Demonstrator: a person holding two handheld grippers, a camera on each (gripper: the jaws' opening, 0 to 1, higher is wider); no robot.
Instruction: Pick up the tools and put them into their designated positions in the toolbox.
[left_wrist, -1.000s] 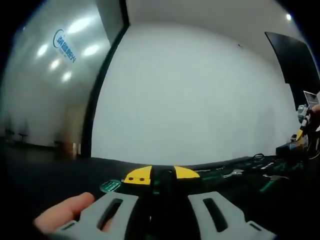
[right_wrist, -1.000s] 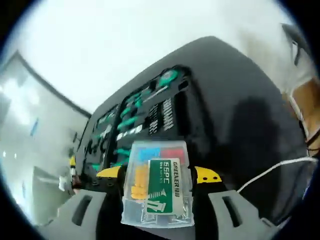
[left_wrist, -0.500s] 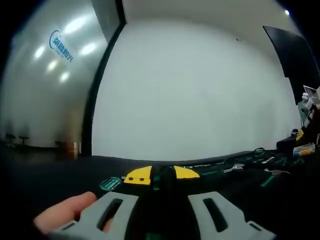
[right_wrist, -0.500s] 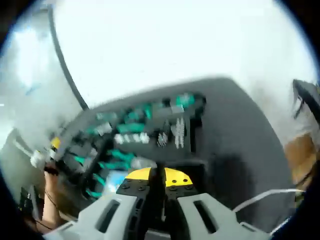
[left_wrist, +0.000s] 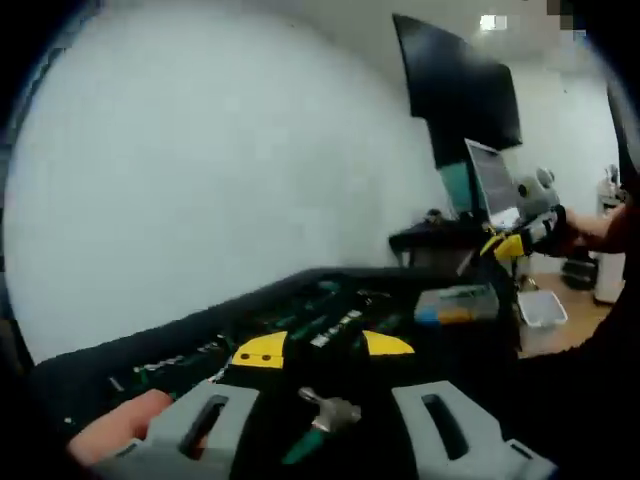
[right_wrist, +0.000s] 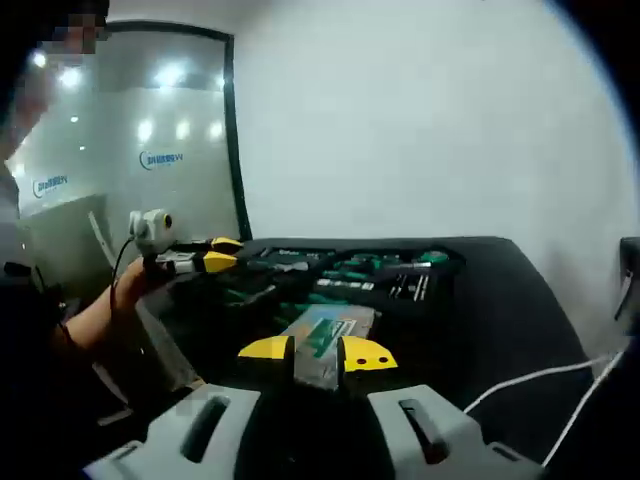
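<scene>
The left gripper view looks across a black table (left_wrist: 120, 350) toward a white wall, with a dark monitor (left_wrist: 455, 95) hanging high on the right and a laptop screen (left_wrist: 490, 185) below it. The left gripper (left_wrist: 320, 345) has its yellow-tipped jaws set a fair way apart, with nothing pinched between the tips. Just near of them, between the grey jaw arms, lies a green-handled tool (left_wrist: 318, 425) with a metal head; whether it rests on the table or on the gripper I cannot tell. A fingertip (left_wrist: 120, 435) shows at the lower left. Far right in this view, the right gripper (left_wrist: 510, 243) is seen from outside, held by a hand.

The toolbox (left_wrist: 330, 305) lies open beyond the jaws, its tray lined with green-handled tools. At its right end sits a clear small-parts box (left_wrist: 455, 303) with blue and orange contents.

The right gripper view gives the opposite angle: a glass partition (right_wrist: 120, 150) with a blue logo on the left, and the same toolbox (right_wrist: 350, 275) stretched across the table. Here the small clear box (right_wrist: 325, 335) with its green label lies in the near compartment, just beyond the right gripper (right_wrist: 316, 352), whose jaws stand narrowly parted and hold nothing. Rows of screwdrivers and bits fill the far compartments. The left gripper (right_wrist: 205, 260) comes in from the left, gripped by a hand (right_wrist: 130, 285). A white cable (right_wrist: 530, 375) trails at the right.
</scene>
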